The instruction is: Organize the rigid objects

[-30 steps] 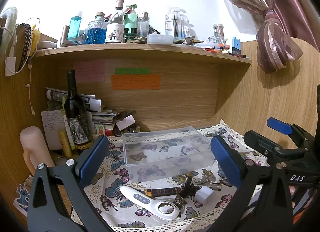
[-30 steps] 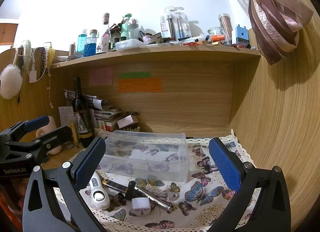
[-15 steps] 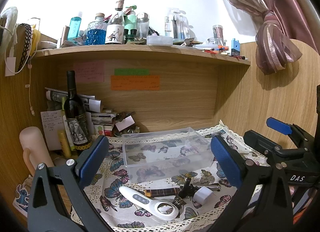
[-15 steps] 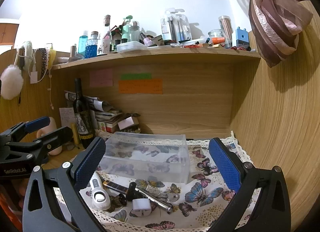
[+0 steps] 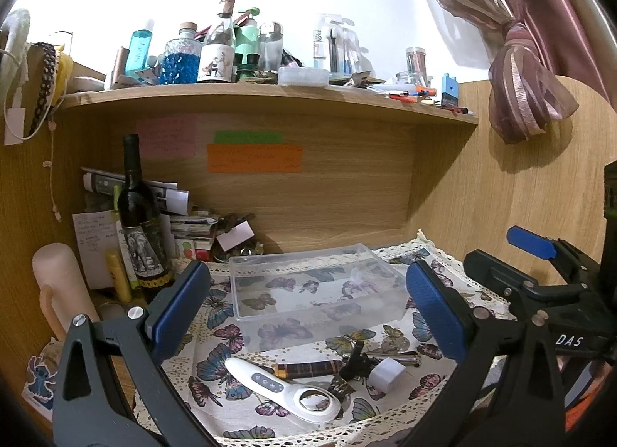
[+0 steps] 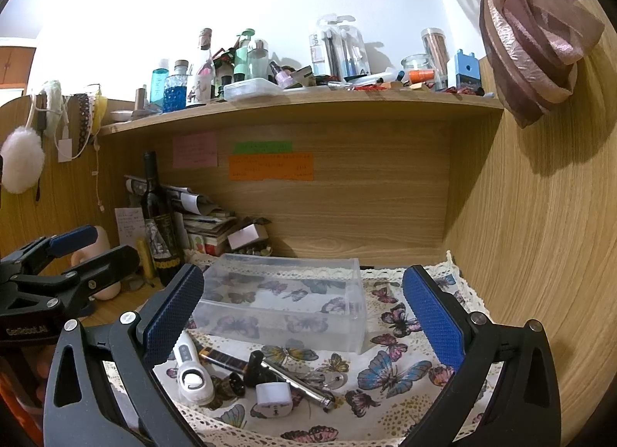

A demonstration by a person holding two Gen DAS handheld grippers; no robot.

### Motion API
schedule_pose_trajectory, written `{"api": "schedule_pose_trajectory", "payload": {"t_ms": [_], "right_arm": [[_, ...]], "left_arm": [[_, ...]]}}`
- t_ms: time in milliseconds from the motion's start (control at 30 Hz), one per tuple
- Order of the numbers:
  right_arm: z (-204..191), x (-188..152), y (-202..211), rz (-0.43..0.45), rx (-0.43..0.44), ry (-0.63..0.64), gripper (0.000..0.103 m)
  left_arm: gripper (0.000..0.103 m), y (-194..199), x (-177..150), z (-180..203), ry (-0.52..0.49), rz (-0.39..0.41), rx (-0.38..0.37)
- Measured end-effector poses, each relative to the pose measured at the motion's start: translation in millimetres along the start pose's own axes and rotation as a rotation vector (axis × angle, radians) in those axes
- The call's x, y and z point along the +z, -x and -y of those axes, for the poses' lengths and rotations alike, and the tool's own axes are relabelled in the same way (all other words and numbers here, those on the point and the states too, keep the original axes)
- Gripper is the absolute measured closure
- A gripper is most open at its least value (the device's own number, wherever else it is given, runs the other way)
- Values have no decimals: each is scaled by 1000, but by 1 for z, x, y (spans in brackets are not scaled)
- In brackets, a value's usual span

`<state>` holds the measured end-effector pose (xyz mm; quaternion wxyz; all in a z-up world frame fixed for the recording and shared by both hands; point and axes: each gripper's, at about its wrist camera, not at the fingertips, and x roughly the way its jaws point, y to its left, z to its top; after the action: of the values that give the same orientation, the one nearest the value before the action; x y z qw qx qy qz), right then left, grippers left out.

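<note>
An empty clear plastic box (image 5: 316, 293) (image 6: 285, 300) sits on a butterfly-print cloth (image 5: 216, 404). In front of it lie a white handheld magnifier (image 5: 285, 389) (image 6: 191, 370), a brown striped cylinder (image 5: 308, 368) (image 6: 223, 359), a small black part (image 5: 353, 364) (image 6: 252, 368), a silver pen (image 6: 299, 383) and a white plug adapter (image 5: 387, 373) (image 6: 273, 402). My left gripper (image 5: 308, 312) is open and empty, held above and before the items. My right gripper (image 6: 304, 316) is open and empty, likewise held back from them.
A dark wine bottle (image 5: 140, 227) (image 6: 160, 223), stacked papers and boxes (image 5: 181, 215) and a beige cylinder (image 5: 61, 289) crowd the left back corner. A cluttered wooden shelf (image 5: 270, 96) hangs overhead. Wooden walls close the back and right. A pink curtain (image 5: 528, 81) hangs right.
Both views have drifted slightly. The grippers stay open and no object has moved.
</note>
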<state>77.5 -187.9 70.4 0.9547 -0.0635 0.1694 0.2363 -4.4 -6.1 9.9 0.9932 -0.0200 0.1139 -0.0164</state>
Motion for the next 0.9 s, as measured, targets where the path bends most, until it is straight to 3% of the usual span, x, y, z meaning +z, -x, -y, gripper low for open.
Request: {"api": "schedule_pose_trajectory", "payload": {"t_ms": [300,333,367,433,567,733,900], "right_arm": [[6,-3,-8,-29,28,-27,0],[7,-4,-9,-32,27,-25,0],[7,-5,-10,-34,24,-23,0],[7,-6,-13,-39,19,-17,3],[10,-13,-22,-77,24,-19,18],[17,-29,-35,-144,40,-31,27],[24,-53,-52,-249,76,-59,33]], "left_arm": [[1,-6,-2,-2,17,-22,-13],[3,-8,-2,-3,20,-27,-10],[11,-10,-3,-3,20,-35,-7],[18,-16,-4,-4,22,-59,-4],[19,-26,-11,-10,26,-92,19],[19,-41,-28,-21,41,-163,49],[19,-59,-58,-22,52,-281,47]]}}
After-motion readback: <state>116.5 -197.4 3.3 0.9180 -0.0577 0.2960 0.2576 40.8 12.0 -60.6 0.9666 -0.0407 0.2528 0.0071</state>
